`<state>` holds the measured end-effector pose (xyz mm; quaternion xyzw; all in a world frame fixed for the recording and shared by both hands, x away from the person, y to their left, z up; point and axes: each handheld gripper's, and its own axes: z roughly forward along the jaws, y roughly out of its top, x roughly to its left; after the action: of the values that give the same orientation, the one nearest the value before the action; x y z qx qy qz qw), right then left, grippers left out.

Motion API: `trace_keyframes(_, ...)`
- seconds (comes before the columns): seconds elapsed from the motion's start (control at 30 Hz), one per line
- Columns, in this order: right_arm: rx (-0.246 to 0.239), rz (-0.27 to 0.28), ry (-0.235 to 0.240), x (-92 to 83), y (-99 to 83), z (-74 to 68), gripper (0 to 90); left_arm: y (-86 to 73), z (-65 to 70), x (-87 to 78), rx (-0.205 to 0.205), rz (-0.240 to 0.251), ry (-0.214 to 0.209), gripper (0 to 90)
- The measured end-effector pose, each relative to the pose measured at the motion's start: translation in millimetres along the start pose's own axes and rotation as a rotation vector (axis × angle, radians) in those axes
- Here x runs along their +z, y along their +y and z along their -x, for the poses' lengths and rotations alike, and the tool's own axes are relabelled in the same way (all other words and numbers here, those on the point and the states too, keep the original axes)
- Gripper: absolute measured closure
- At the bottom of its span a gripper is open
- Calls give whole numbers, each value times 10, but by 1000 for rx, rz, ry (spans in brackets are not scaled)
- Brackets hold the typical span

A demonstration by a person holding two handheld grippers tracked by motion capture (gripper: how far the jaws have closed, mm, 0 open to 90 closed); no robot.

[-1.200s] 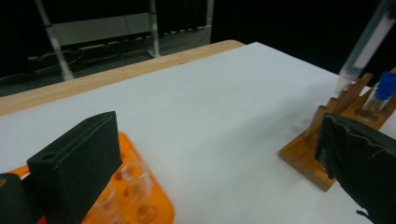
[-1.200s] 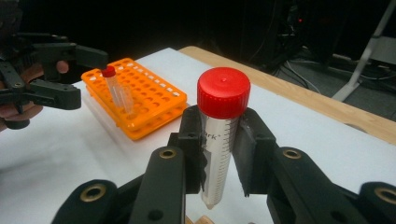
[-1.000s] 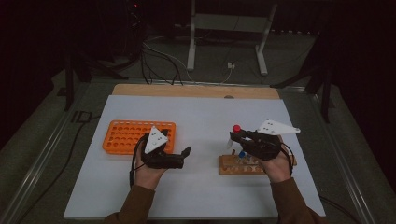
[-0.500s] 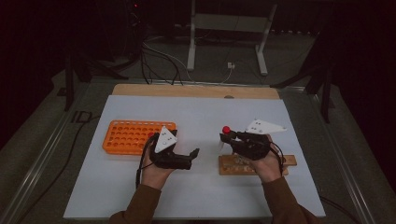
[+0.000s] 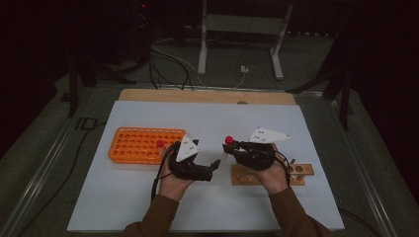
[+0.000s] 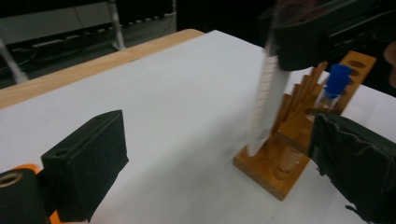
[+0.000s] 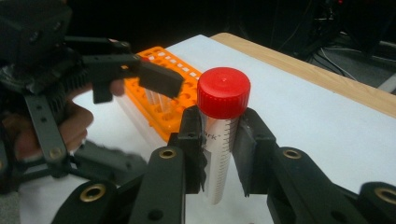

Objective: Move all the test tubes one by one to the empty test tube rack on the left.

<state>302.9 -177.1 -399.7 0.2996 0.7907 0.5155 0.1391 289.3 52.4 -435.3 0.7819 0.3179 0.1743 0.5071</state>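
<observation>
Right hand-held gripper (image 7: 219, 154) – clamping red-capped tube (image 7: 223, 135), upright

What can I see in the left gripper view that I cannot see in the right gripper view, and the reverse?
Left gripper view: the wooden rack with a blue-capped tube standing in it, and the left gripper with open jaws and nothing between them.

Right gripper view: the red cap of the held tube, the printed scale on its side, the orange rack, and the right gripper from behind.

Both: the clear tube gripped by the right gripper, the white table cover and the table's wooden edge.
</observation>
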Motion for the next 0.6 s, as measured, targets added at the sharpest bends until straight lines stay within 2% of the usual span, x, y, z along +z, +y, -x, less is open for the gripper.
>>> trace_keyframes(0.17, -9, -5, 15, 45, 10, -51, 742, 8, 71, 73, 10, -9, -34, 89)
trace_keyframes(0.3, -12, -7, 25, 71, 7, -79, 743, 8, 101, 95, 11, -1, -31, 200)
trace_keyframes(0.47, -17, -11, 35, 82, 6, -107, 743, 5, 93, 87, 20, 8, -79, 524)
trace_keyframes(0.6, -20, -14, 44, 87, 1, -121, 742, 6, 91, 75, 25, 15, -96, 670)
